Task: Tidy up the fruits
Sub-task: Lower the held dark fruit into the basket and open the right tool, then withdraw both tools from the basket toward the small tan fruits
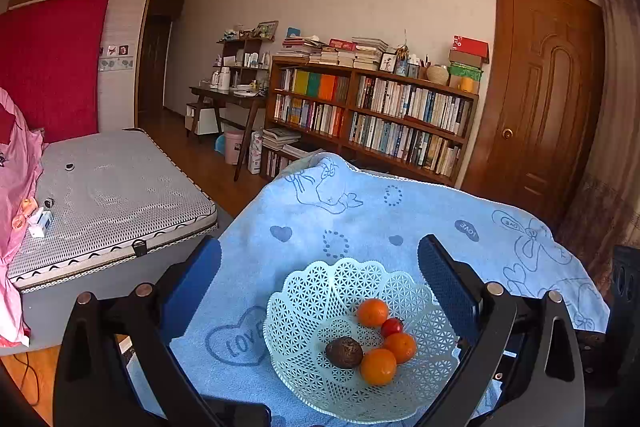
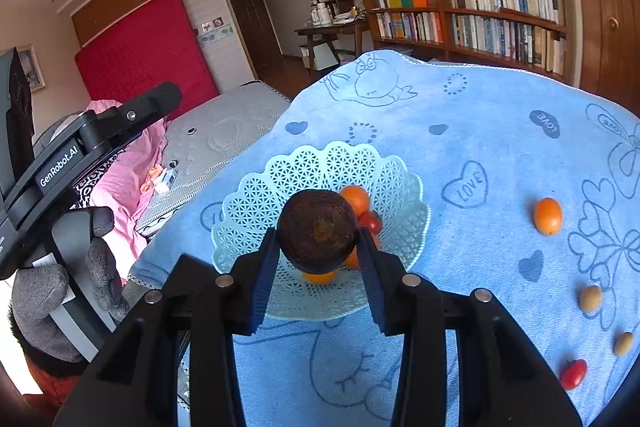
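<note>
A pale green lattice basket (image 1: 320, 291) (image 2: 256, 195) stands on the blue cloth. In the left wrist view it holds three oranges (image 1: 377, 366), a red tomato (image 1: 391, 327) and a dark brown fruit (image 1: 344, 351). My left gripper (image 1: 320, 243) hangs open over the basket's far rim, holding nothing. In the right wrist view my right gripper (image 2: 318, 247) is shut on a dark brown round fruit (image 2: 318, 227) above the basket, both pads against its sides. Oranges (image 2: 355, 198) and a tomato (image 2: 374, 223) peek out behind it. Whether the two views show the same fruit, I cannot tell.
Loose on the blue cloth (image 2: 480, 107) at the right lie an orange (image 2: 547, 216), two small tan fruits (image 2: 590, 299) and a red tomato (image 2: 573, 374). A gloved hand (image 2: 60, 287) holds the left gripper's body. A bed (image 1: 112, 195) stands left, a bookshelf (image 1: 372, 111) behind.
</note>
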Available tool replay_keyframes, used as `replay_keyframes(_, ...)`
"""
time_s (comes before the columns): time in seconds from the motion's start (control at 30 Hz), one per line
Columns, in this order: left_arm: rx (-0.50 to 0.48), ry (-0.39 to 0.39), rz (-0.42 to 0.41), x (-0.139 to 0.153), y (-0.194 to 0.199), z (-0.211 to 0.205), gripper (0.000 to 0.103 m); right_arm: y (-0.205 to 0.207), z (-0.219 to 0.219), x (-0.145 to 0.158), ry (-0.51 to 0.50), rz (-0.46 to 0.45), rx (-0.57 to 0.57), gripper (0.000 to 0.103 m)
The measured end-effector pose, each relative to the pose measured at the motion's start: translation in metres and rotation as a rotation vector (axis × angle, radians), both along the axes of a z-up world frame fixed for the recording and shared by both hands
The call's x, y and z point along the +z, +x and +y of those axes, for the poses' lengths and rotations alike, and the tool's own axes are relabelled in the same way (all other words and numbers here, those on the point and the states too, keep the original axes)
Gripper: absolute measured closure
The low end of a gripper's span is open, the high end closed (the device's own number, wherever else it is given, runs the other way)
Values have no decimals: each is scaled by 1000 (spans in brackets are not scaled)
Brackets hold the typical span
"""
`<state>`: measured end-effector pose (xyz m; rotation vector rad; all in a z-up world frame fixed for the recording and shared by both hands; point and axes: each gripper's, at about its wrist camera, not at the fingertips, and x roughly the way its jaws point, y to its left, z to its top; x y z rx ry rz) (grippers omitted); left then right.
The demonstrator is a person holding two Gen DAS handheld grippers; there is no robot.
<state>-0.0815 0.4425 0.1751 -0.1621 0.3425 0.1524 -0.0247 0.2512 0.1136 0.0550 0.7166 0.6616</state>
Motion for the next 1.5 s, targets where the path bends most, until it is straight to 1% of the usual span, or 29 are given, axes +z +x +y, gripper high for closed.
replay_keyframes(0.13,3,4,7,-1,1,1,3,6,21,-8,12,34,35,63)
replay_keyframes(0.27,-4,2,11,-2,3,-1,3,6,32,-11,40,54,65,61)
replay_keyframes(0.33,-3,-3,11,-3,3,0,3,4,32,-10,43,49,71,61)
replay_keyframes(0.47,-1,-12,11,-3,2,1,3,3,24,-11,49,54,47,61)
replay_keyframes(0.67,-17,-1,16,-4,3,-5,3,5,9,-15,57,72,3,61)
replay_keyframes(0.73,-23,3,19,-5,3,-7,3,4,5,-15,59,67,-8,57)
replay_keyframes(0.83,-29,5,22,-6,3,-9,3,3,-1,-16,67,58,-23,46)
replay_keyframes(1.07,-39,4,30,-9,5,-12,3,1,-10,-16,70,56,-23,44)
replay_keyframes(1.2,-49,7,37,-11,6,-16,3,-1,-21,-15,87,24,-53,44)
replay_keyframes(1.27,-55,10,41,-11,7,-19,3,-3,-30,-13,105,0,-87,37)
replay_keyframes(1.3,-58,11,43,-12,8,-20,3,-3,-36,-13,120,-15,-116,27)
replay_keyframes(1.37,-66,12,48,-13,8,-23,3,-4,-49,-11,152,-52,-169,17)
replay_keyframes(1.43,-73,16,51,-14,9,-26,3,-2,-61,-11,149,-64,-200,16)
replay_keyframes(1.5,-79,18,54,-15,10,-28,3,2,-73,-12,134,-51,-216,16)
